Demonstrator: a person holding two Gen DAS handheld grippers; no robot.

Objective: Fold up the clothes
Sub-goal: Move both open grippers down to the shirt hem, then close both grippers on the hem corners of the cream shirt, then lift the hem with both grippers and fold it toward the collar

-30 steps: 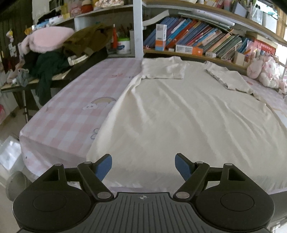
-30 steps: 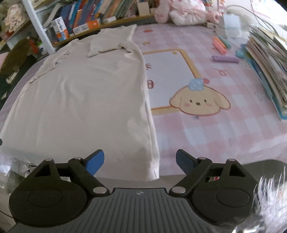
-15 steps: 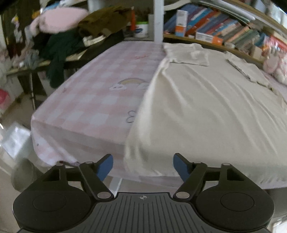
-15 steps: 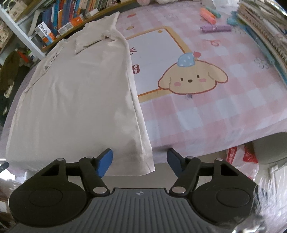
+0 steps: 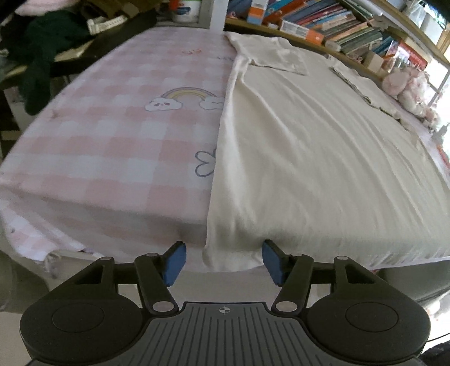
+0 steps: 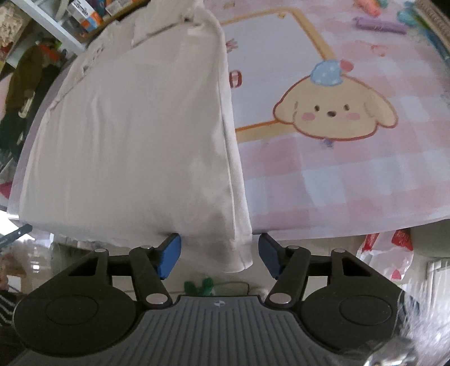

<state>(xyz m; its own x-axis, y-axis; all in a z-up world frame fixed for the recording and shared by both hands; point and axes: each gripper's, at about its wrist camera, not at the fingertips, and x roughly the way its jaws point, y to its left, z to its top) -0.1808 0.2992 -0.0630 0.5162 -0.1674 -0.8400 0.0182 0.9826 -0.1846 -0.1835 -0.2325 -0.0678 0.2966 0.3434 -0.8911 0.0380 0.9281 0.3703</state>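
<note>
Pink checked bedsheet [image 5: 107, 146] under bookshelves [image 5: 332, 25].

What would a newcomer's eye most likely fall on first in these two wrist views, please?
Probably the big cream garment spread flat across the pink checked bedsheet, its hem hanging over the near edge. Next, the open left claw and open right claw, each straddling a bottom corner of it. Then the cartoon puppy print to its right.

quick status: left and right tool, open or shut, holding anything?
Left tool: open, holding nothing, straddling the cream garment's hem corner.
Right tool: open, holding nothing, straddling the other hem corner.
</note>
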